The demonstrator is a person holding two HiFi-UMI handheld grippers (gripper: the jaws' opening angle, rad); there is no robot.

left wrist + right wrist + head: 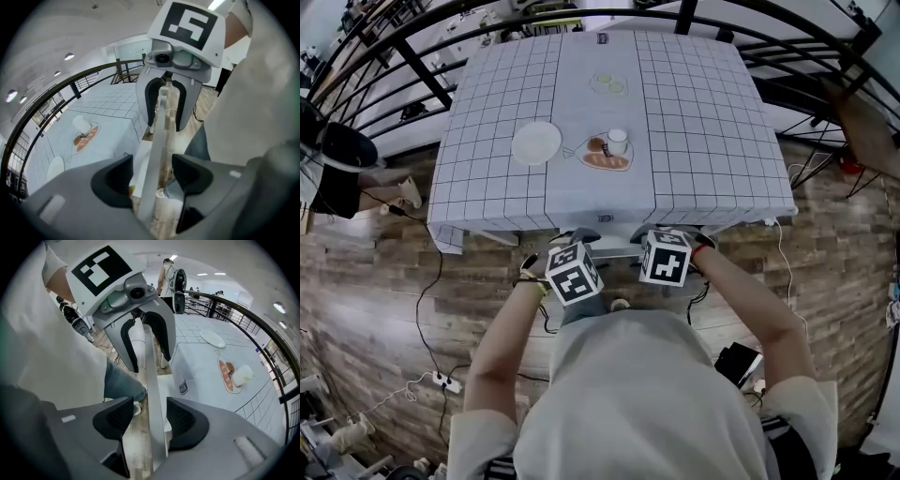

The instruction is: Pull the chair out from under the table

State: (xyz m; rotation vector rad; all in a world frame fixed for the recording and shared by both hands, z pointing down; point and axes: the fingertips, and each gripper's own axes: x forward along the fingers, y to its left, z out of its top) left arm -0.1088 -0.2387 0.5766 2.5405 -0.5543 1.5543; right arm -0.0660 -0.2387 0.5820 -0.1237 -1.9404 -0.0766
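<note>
The chair is tucked under the near edge of the table (703,112), which has a checked cloth. Only the chair's pale top rail (617,251) shows between my two grippers. My left gripper (579,239) and right gripper (661,234) both point steeply down at that rail, side by side. In the left gripper view the rail (157,140) runs edge-on between the jaws of the left gripper (152,166), with a gap at each pad. The right gripper (149,411) straddles the rail (152,380) the same way, open. Each view shows the other gripper further along the rail.
On the table lie a white plate (536,142), a fish-shaped tray with bread (605,159) and a cup (617,141). A dark curved railing (412,56) rings the far side. Cables and a power strip (441,380) lie on the wooden floor.
</note>
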